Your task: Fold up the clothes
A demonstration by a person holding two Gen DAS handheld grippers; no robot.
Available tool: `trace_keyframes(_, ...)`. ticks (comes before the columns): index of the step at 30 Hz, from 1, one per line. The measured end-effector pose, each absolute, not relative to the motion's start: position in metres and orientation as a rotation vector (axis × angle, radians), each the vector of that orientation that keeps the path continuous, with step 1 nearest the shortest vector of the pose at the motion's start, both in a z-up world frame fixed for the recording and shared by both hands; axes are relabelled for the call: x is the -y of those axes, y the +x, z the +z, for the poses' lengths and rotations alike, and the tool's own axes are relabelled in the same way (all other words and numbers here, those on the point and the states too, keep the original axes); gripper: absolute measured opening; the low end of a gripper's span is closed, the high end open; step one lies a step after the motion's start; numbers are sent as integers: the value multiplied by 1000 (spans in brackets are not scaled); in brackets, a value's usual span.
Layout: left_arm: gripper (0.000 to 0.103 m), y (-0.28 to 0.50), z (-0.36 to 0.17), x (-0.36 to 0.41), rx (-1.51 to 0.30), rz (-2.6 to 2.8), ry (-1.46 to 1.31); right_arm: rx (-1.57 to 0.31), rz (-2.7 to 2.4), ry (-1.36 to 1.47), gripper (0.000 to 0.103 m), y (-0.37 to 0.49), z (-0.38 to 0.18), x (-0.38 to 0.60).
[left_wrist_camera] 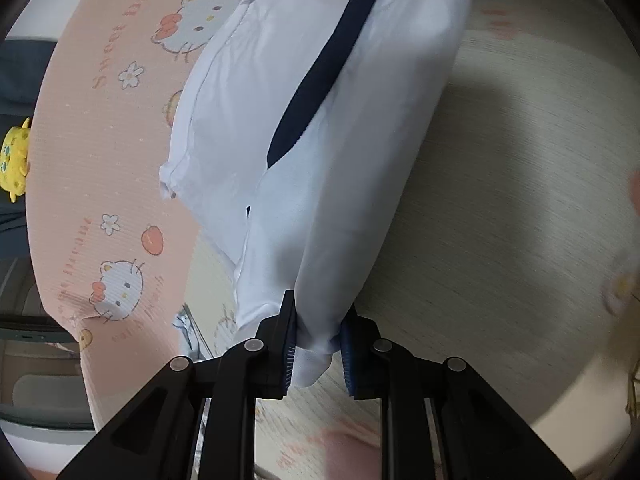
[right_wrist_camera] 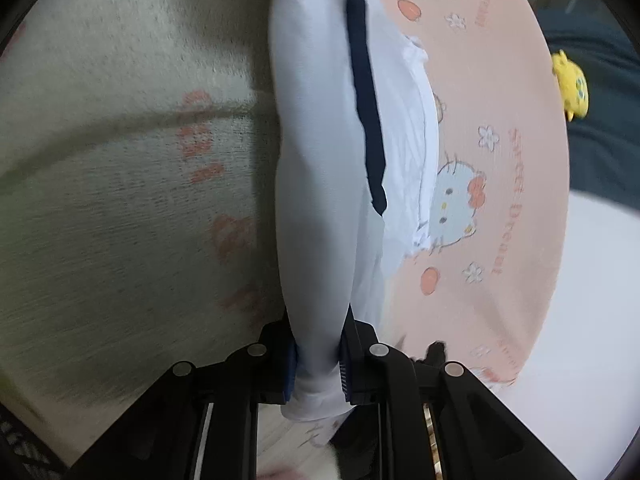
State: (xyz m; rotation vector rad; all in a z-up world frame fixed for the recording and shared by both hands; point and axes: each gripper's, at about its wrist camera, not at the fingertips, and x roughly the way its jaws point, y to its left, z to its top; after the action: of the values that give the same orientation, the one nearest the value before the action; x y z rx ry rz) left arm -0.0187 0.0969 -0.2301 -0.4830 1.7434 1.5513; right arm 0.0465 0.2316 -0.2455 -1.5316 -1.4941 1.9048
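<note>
A white garment (left_wrist_camera: 280,128) with a dark navy stripe (left_wrist_camera: 320,68) hangs stretched over a pink and cream cartoon-print mat. My left gripper (left_wrist_camera: 318,336) is shut on a bunched edge of the white garment, which pokes out below the blue pads (left_wrist_camera: 348,344). In the right wrist view the same white garment (right_wrist_camera: 316,168) with its navy stripe (right_wrist_camera: 366,120) runs up from my right gripper (right_wrist_camera: 318,354), which is shut on another bunched edge. The cloth is lifted and taut between both grippers.
The pink cartoon-cat mat (left_wrist_camera: 100,128) lies on the left, its cream part (left_wrist_camera: 500,220) on the right. A yellow plush toy (left_wrist_camera: 16,158) sits past the mat's edge on dark fabric. The same yellow toy (right_wrist_camera: 570,84) shows in the right wrist view.
</note>
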Motion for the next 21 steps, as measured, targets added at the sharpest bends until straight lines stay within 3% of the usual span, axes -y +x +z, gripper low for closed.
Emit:
trace_keyframes(11, 17, 11, -216, -70, -1719, 1467, -561, 1554, 1935, -1596, 15, 79, -237, -210)
trace_keyframes(17, 17, 30, -218, -57, -1735, 1411, -511, 1410, 1979, -1675, 15, 82, -230, -208)
trace_keyframes(21, 17, 28, -219, -55, -1723, 1402, -535, 1433, 2000, -1689, 15, 105, -238, -201)
